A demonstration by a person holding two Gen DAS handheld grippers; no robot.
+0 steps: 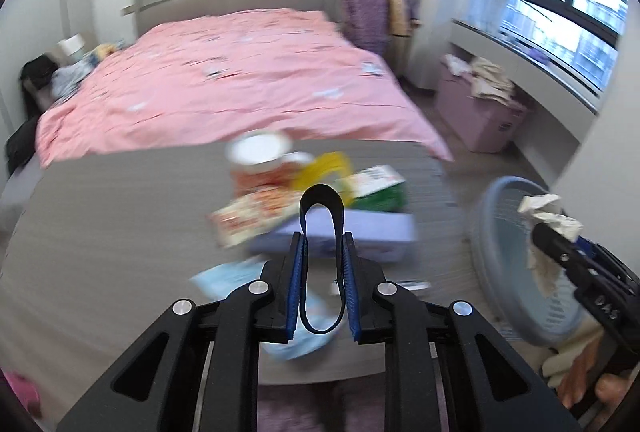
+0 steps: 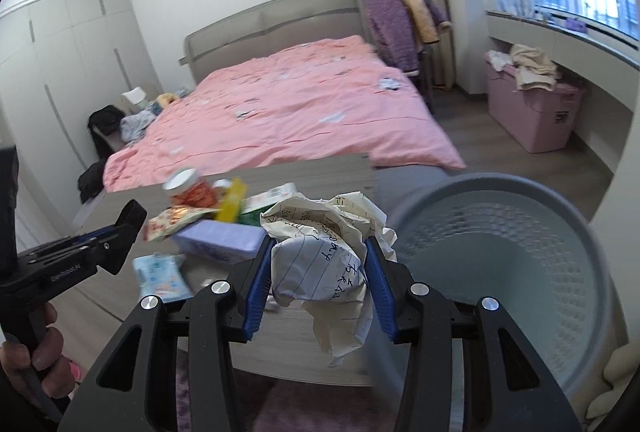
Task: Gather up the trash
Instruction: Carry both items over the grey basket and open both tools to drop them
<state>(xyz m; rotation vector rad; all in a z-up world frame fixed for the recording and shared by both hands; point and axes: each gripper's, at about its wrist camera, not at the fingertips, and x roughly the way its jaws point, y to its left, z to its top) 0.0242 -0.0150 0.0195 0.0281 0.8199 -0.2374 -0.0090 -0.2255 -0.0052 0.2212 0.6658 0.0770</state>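
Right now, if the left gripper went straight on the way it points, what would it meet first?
Probably the lavender box on the grey table: it lies just beyond the left gripper, which is shut on a black band. Motion blur leaves the depth unclear.

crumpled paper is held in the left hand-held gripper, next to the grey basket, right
Not quite. The crumpled paper is held in the right hand-held gripper, not the left; the right wrist view shows it pinched between the blue pads. The left hand-held gripper holds a black band instead. The paper is indeed next to the grey basket.
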